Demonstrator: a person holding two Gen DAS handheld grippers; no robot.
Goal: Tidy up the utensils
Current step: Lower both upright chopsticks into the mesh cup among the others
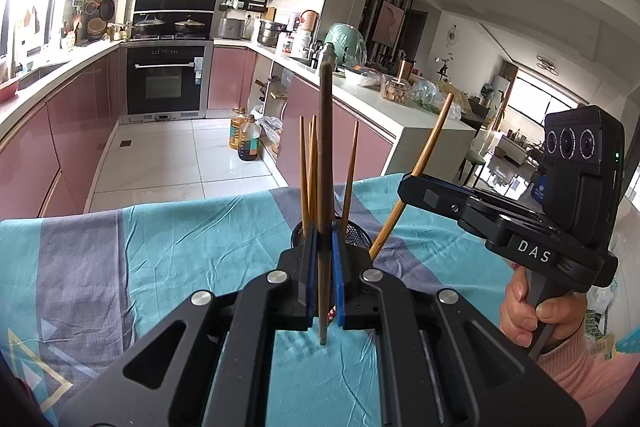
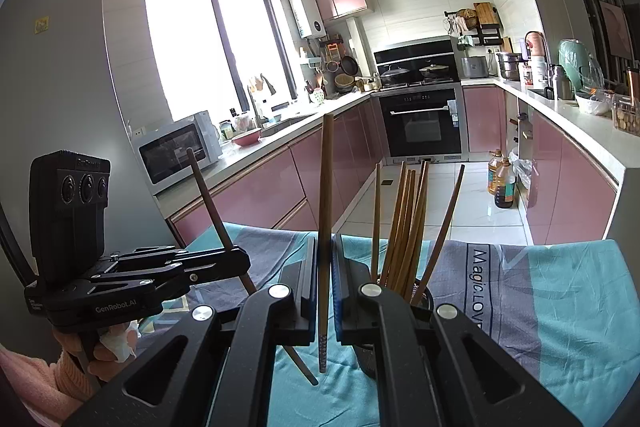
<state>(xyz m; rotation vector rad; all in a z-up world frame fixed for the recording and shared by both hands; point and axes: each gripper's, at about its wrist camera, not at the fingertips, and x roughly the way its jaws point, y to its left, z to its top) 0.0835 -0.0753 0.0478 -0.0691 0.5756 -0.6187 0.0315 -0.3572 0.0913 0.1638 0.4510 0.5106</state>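
My left gripper (image 1: 323,239) is shut on a dark brown chopstick (image 1: 325,147) that stands nearly upright. Just behind it is a black mesh holder (image 1: 354,233) with several bamboo chopsticks (image 1: 313,167) in it. To the right, my right gripper (image 1: 405,183) is shut on a lighter brown chopstick (image 1: 430,143) that leans right. In the right wrist view, the right gripper (image 2: 325,247) clamps its brown chopstick (image 2: 327,187) upright. The holder (image 2: 426,301) with its chopsticks (image 2: 404,227) stands just right of it. The left gripper (image 2: 239,258) grips the dark chopstick (image 2: 208,195) at the left.
A teal and grey cloth (image 1: 180,247) covers the table under both grippers. Beyond its far edge are the tiled floor, pink cabinets, an oven (image 1: 164,83) and oil bottles (image 1: 248,141). A crowded counter (image 1: 384,99) runs along the right. A hand (image 1: 528,311) holds the right gripper's handle.
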